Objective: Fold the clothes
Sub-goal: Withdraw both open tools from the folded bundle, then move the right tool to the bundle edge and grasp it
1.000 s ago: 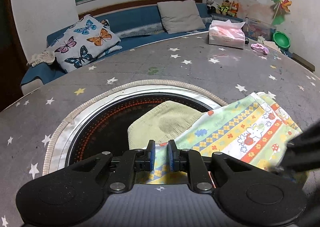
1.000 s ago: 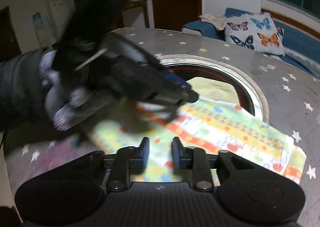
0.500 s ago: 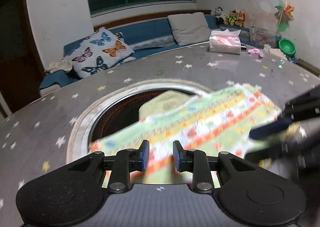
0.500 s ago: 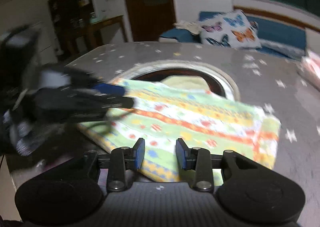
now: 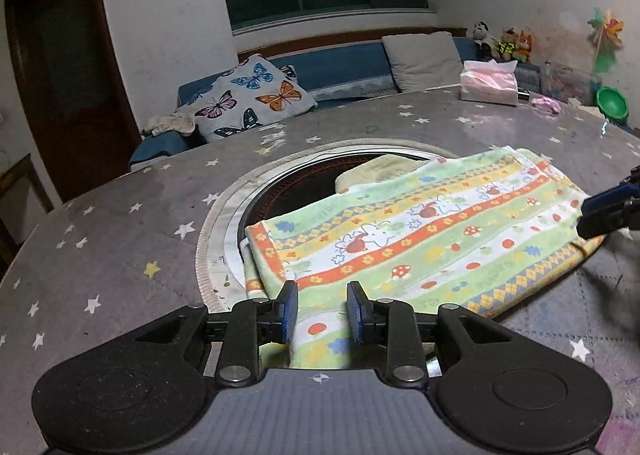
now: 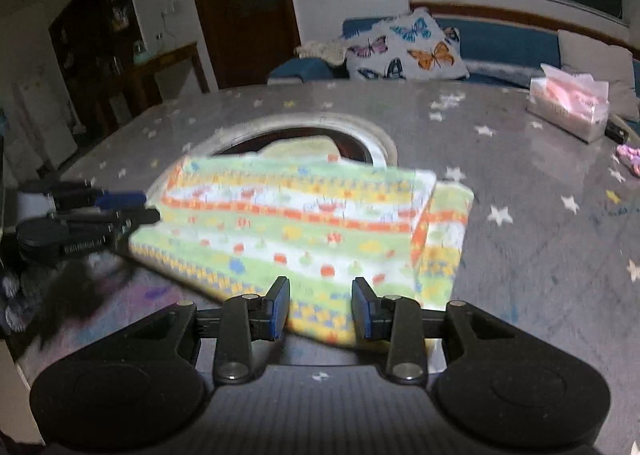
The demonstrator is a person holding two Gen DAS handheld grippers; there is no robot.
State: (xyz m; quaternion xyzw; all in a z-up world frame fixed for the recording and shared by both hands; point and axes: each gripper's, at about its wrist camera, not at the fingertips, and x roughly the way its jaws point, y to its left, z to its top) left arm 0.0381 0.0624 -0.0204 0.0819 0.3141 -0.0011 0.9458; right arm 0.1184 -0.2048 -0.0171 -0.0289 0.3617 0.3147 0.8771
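Note:
A folded striped cloth (image 5: 432, 231) with green, orange and yellow bands lies flat on the grey star-print table, partly over the round black hob. It also shows in the right wrist view (image 6: 304, 223), somewhat blurred. My left gripper (image 5: 319, 313) is open, its jaws apart above the cloth's near edge. My right gripper (image 6: 320, 307) is open above the cloth's other near edge. Each gripper shows at the edge of the other's view, the right one (image 5: 608, 207) and the left one (image 6: 100, 211). A pale yellow cloth (image 5: 380, 173) lies under the striped one on the hob.
The round hob (image 5: 288, 191) with a pale rim is sunk in the table (image 5: 120, 223). A pink tissue pack (image 5: 488, 83) and small toys stand at the far right. A sofa with a butterfly cushion (image 5: 248, 99) runs behind the table.
Both grippers have opened and let go of the striped cloth, then drawn back and up. The cloth now lies flat and folded on the table.

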